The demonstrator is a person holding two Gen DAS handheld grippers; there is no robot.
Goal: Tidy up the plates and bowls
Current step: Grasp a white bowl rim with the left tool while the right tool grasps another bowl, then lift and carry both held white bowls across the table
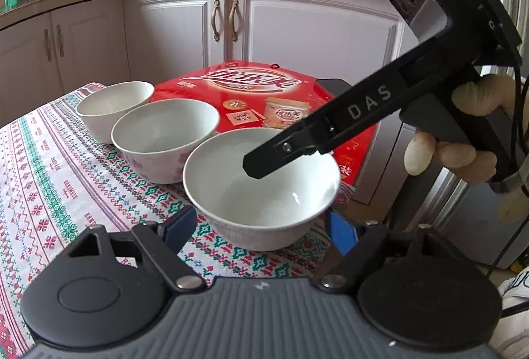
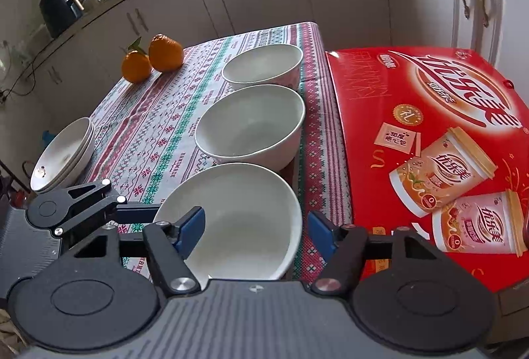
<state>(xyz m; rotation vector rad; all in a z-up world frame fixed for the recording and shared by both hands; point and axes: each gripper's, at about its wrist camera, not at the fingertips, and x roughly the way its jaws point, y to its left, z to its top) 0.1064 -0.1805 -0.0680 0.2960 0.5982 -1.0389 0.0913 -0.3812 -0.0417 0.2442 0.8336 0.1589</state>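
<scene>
Between the blue-padded jaws sits a plain white bowl [image 2: 231, 220], and the two bowls beyond it show faint pink flowers on white. The worktop's cloth [image 2: 155, 127] is white with red and green knitted-style bands; right of the jaws lies a red box [image 2: 429, 134], with two orange fruits [image 2: 152, 58] far left.

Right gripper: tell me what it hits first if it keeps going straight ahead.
Probably the nearest bowl: the right gripper already straddles its right rim, one finger inside, one outside. Beyond it sits the middle bowl.
</scene>
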